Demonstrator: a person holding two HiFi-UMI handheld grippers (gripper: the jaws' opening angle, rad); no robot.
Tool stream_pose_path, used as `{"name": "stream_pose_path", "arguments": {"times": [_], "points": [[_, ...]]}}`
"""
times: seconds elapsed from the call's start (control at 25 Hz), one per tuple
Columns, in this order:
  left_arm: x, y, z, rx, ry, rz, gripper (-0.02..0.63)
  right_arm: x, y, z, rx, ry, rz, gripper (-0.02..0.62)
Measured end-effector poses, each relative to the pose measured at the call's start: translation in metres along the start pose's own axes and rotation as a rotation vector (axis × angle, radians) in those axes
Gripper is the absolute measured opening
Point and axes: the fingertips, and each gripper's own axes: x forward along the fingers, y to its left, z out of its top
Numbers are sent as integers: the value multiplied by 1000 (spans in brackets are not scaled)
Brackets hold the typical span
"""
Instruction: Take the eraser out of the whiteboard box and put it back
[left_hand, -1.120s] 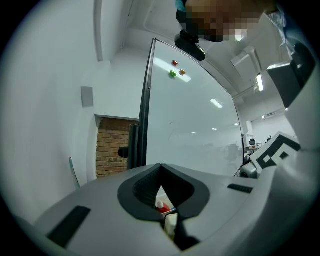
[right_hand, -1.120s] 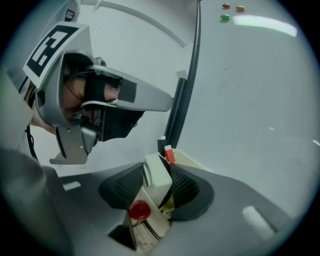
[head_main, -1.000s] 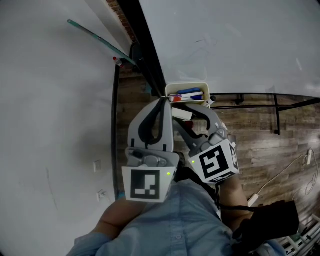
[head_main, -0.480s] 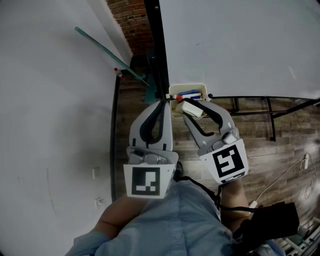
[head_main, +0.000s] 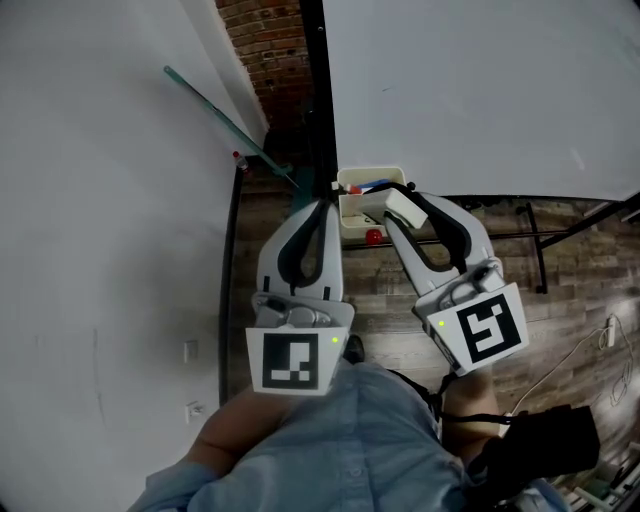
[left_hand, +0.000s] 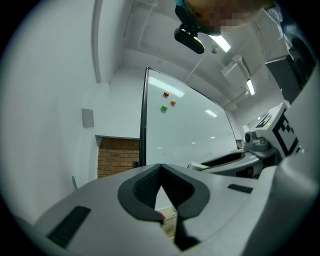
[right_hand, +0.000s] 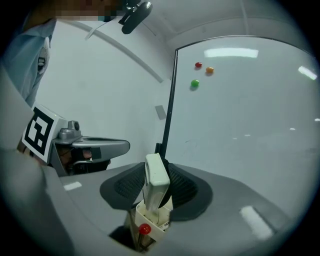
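My right tool (head_main: 396, 204) clamps the white eraser (right_hand: 156, 176) between its pads at the very tips. Its jaws have just closed in a little on it. The eraser stands on end with its lower end at the open top of the whiteboard box (right_hand: 150, 223); I cannot tell whether it is clear of the rim. My left tool (left_hand: 160, 167) is pinched together on nothing, just left of the box.

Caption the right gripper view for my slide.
Right gripper, jaws just tightening, holds the eraser above the whiteboard box.
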Motion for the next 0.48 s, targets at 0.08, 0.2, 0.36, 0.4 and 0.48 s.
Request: {"name": "stream_pose_path", "arguments": {"times": [0.08, 0.2, 0.36, 0.4, 0.48], "points": [[-5, -2, 3, 3, -6, 3, 5, -7, 2, 5, -1, -14, 0, 141], [-13, -6, 8, 10, -18, 5, 5, -15, 5, 10, 3, -30, 1, 141], [-19, -11, 13, 19, -28, -3, 5, -23, 5, 15, 6, -51, -1, 141], [-20, -12, 14, 15, -33, -6, 5, -24, 5, 16, 5, -56, -3, 140], [-21, -12, 15, 10, -39, -2, 5, -25, 3, 19, 0, -66, -14, 140]]}}
